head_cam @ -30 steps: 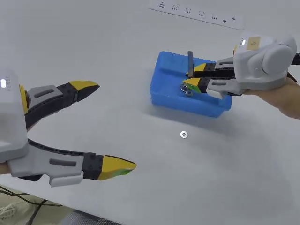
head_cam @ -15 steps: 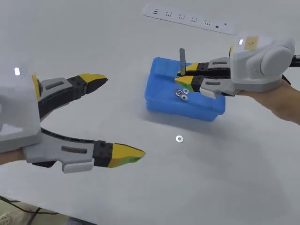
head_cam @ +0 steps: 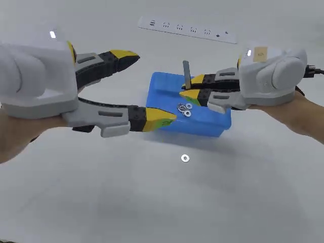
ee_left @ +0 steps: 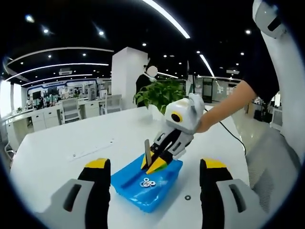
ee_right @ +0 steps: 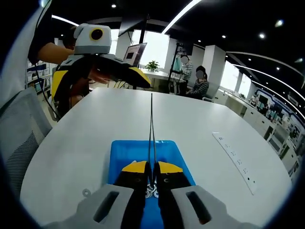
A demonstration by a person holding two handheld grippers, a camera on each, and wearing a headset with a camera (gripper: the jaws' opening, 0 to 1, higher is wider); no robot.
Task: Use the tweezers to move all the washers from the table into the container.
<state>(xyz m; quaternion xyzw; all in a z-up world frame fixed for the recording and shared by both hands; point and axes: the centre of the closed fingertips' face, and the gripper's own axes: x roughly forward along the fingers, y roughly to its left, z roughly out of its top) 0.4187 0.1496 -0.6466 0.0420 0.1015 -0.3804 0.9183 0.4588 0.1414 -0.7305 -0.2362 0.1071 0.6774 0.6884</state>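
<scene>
right gripper (head_cam: pixel 195 90) pinching tweezers (head_cam: pixel 187 75) over blue container (head_cam: pixel 202 126), washers (head_cam: pixel 184 109) inside, loose washer (head_cam: pixel 185 158) on table (head_cam: pixel 152 197) nearer, left gripper (head_cam: pixel 154 87) spread wide

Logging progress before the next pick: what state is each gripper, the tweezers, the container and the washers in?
left gripper: open, empty.
right gripper: shut on the tweezers.
tweezers: gripped, sticking up over the container.
container: holds several washers.
loose washer: on the table, outside the container.
</scene>
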